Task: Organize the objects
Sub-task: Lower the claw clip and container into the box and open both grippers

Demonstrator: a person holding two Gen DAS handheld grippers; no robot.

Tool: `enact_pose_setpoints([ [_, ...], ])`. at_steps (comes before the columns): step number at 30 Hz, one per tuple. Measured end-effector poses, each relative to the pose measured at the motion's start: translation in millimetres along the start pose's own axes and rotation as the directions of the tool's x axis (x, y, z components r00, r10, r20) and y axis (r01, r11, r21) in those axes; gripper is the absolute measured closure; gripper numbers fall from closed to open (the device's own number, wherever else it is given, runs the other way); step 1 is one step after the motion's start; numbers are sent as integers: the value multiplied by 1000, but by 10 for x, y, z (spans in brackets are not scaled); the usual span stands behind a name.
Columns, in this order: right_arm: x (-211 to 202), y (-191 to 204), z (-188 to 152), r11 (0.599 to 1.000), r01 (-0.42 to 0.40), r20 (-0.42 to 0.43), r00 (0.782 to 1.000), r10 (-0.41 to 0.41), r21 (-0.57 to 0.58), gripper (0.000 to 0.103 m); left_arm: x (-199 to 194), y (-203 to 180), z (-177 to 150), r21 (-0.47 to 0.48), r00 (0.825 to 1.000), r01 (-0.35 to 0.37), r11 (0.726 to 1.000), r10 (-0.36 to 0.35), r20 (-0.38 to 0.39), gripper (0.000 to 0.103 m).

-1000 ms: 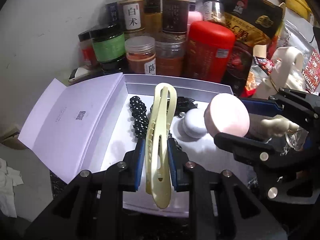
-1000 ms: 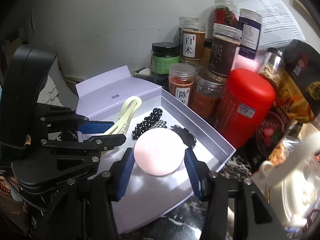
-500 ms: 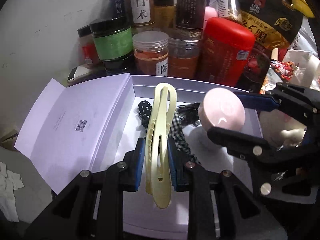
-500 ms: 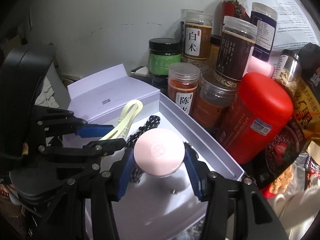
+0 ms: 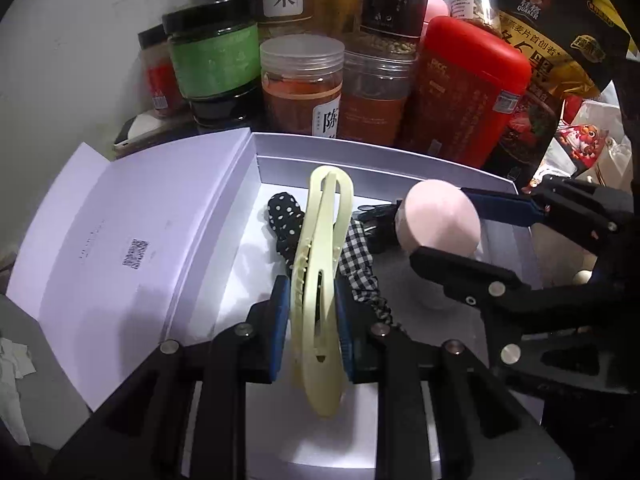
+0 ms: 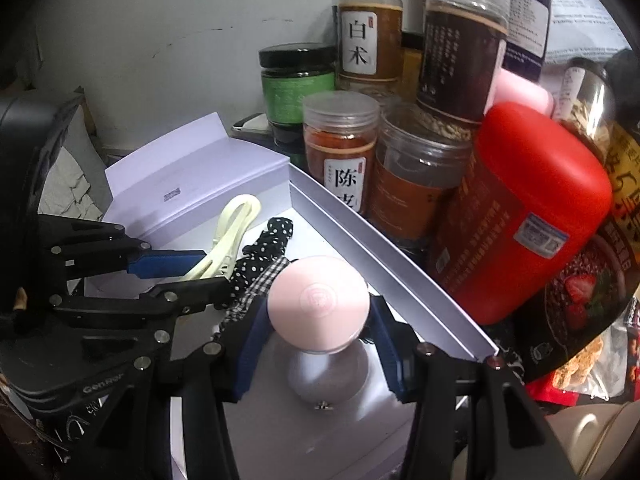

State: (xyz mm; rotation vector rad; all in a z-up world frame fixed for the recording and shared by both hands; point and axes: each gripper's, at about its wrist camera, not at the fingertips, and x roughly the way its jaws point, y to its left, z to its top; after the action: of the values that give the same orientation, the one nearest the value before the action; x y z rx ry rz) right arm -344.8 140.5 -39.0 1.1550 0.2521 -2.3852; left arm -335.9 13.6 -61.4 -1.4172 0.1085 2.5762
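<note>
- Since a second ago: both hand-held grippers lower and further in over the lilac box (image 5: pixel 360 156), jars behind now larger in view, small white round thing now hidden under the pink case in the left wrist view.
- Left hand-held gripper (image 5: pixel 310 320): blue pads pinching a pale yellow hair clip (image 5: pixel 320 280) at its middle, clip standing on edge, looped end toward the jars, above the box floor.
- Right hand-held gripper (image 6: pixel 318 338): jaws partly spread, pressed on the two sides of a round pink case (image 6: pixel 318 304), flat face up; touching the thing below or not, cannot tell.
- Under the pink case: a pale round thing (image 6: pixel 326 376) on the box floor.
- Inside the box, between the two grippers: a black scrunchie with white dots (image 5: pixel 286 220) and a black-and-white checked scrunchie (image 5: pixel 360 264), lying side by side.
- Box lid (image 5: pixel 120 248): open flat to the left.
- Just behind the box: red canister (image 6: pixel 524 216), green-labelled jar (image 6: pixel 298 84), clear jar with orange powder (image 6: pixel 340 148).
</note>
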Motion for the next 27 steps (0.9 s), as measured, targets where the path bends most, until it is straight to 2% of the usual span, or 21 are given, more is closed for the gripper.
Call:
enact_pose_setpoints([
  [8,103,-3,-29,1000,-9,-21,1000,9,9,51,179,100,-28,-42,999,-15,999,13,-34,82],
  [11,125,54,-48,999,36,-14,999,-36,-28,51,211,76,-39,-30,999,-36,999,36,-33,82],
  [13,124,55,-53,1000,15,-15,1000,-15,-23,51,211,76,-43,-37,999,-17,999,15,-32,82],
  [27,120,64,-98,1000,20,-18,1000,-20,-15,49,212,67,-51,-52,1000,-5,999,4,-28,81],
])
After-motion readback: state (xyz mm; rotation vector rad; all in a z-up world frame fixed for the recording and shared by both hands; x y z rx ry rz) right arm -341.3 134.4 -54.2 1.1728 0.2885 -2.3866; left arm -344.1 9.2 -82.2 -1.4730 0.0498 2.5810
